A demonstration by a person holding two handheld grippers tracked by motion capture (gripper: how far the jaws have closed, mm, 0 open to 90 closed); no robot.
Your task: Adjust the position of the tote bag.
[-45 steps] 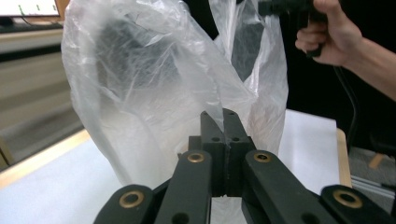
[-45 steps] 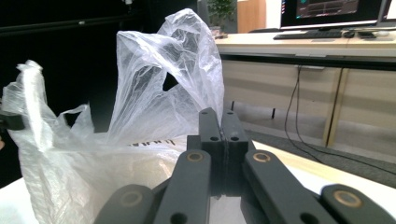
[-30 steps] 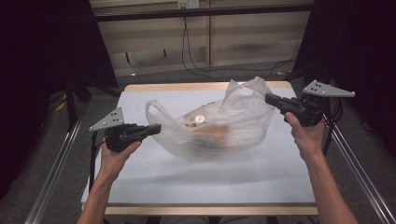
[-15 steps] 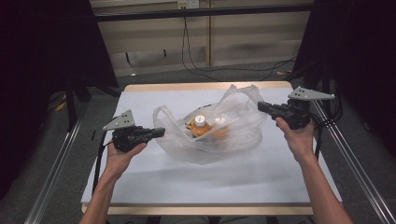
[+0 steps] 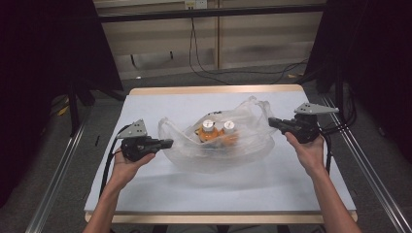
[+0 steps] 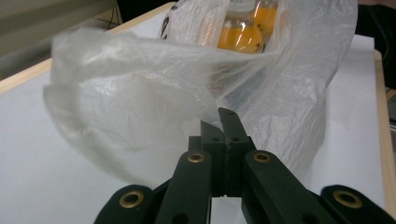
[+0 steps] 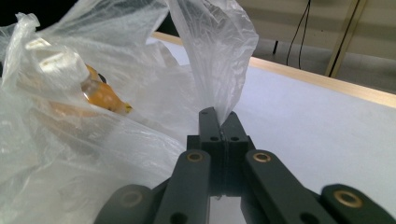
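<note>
A clear plastic bag is seen resting near the middle of the white table, held at both ends. The left gripper is closed tight on the bag's left edge; in the left gripper view its jaws are pressed together with a fold of film pinched between the tips. The right gripper is likewise clamped on the bag's right handle, the film rising from the closed jaw tips in the right gripper view. Two orange bottles with white caps are contained inside the bag, side by side at its centre. Each gripper is held by a hand, the left hand and the right hand entering from the near edge of the table
</note>
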